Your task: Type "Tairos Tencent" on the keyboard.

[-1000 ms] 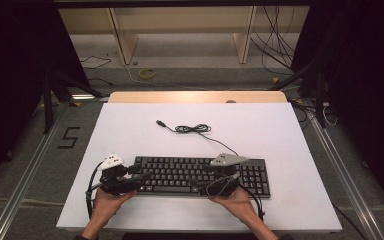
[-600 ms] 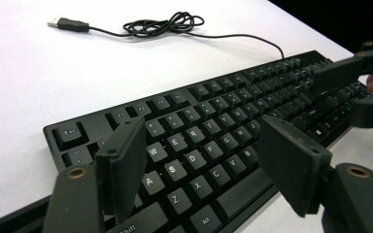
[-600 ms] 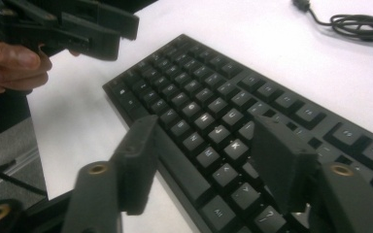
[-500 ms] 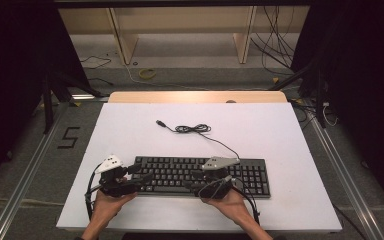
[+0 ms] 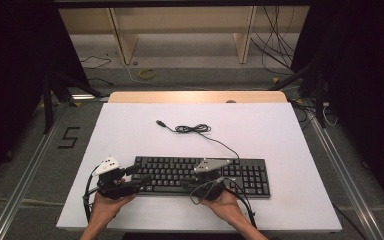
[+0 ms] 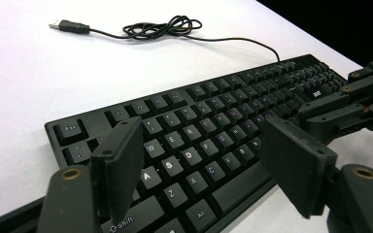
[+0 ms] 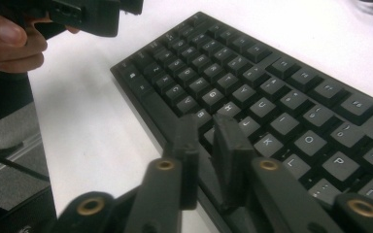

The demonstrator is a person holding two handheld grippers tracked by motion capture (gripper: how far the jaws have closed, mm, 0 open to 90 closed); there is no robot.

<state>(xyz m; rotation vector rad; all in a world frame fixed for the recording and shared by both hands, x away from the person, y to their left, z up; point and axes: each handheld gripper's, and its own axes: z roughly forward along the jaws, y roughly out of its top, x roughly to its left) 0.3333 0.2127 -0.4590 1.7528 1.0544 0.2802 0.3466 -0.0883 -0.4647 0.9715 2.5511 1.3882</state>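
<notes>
Covering a wooden top, the white table (image 5: pixel 280 135) stands on grey floor before pale shelving, dark room either side. Near its front edge lies the black keyboard (image 5: pixel 240 172), its cable (image 5: pixel 192 128) coiled behind. Since the earlier frame the right gripper (image 5: pixel 211 184) has slid leftward along the keyboard's front edge; its jaws have just been closing, nearly together, nothing between. At the keyboard's left end, the left gripper (image 5: pixel 139 181) gapes, empty.
</notes>
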